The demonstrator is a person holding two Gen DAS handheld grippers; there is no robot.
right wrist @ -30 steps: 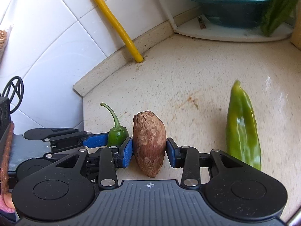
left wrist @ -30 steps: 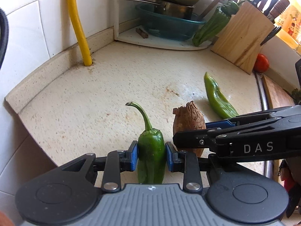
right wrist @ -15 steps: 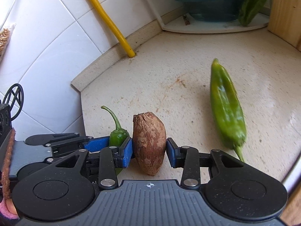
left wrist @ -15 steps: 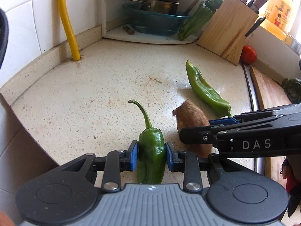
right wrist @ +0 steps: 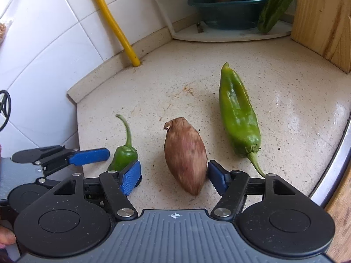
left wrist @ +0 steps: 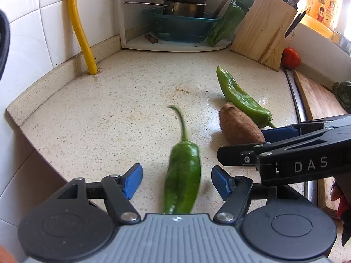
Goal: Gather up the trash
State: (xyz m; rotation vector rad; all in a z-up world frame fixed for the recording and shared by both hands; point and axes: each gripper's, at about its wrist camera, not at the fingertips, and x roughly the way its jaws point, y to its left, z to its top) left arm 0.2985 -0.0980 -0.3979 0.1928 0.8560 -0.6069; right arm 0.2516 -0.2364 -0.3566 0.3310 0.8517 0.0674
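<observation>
My left gripper is open, its blue pads apart on either side of a small green pepper with a curled stem lying on the speckled counter. My right gripper is open too, with a brown sweet potato lying between its pads, which no longer clamp it. The small pepper also shows in the right wrist view, just left of the right gripper. A long green pepper lies to the right of the sweet potato.
A yellow hose runs down the tiled wall. A corner rack with a teal basin and pots stands at the back, next to a wooden knife block and a tomato. A wooden board lies at the right edge.
Both grippers have opened. The small green pepper and the sweet potato were let go and now lie on the counter between the pads.
</observation>
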